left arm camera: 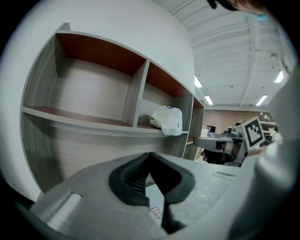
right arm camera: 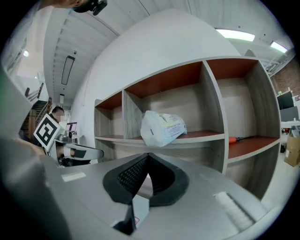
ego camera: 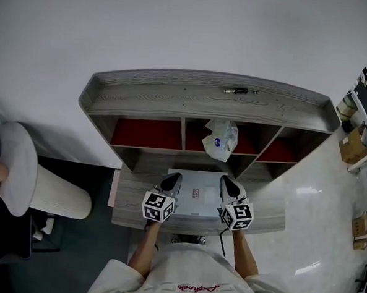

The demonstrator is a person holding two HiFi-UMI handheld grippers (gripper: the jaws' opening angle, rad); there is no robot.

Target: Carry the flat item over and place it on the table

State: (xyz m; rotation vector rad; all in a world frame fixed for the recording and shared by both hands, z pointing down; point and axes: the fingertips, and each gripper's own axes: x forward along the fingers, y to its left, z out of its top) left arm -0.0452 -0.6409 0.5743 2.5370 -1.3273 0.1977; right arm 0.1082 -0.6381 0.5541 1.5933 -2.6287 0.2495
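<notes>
Left hand-held gripper (ego camera: 171, 182), right hand-held gripper (ego camera: 228, 185) — pinching flat item (ego camera: 195, 202) edges, shelf (ego camera: 149, 98) ahead

The left forearm (ego camera: 144, 249) and right forearm (ego camera: 243, 253) reach forward side by side. The left gripper (ego camera: 171, 183) and right gripper (ego camera: 229, 187) point almost level, their fingers closed on opposite edges of the flat item (ego camera: 196, 199).

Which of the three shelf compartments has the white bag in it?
The middle compartment: the white bag sits there, hanging over the front edge. The left compartment and right compartment hold no bag.
</notes>
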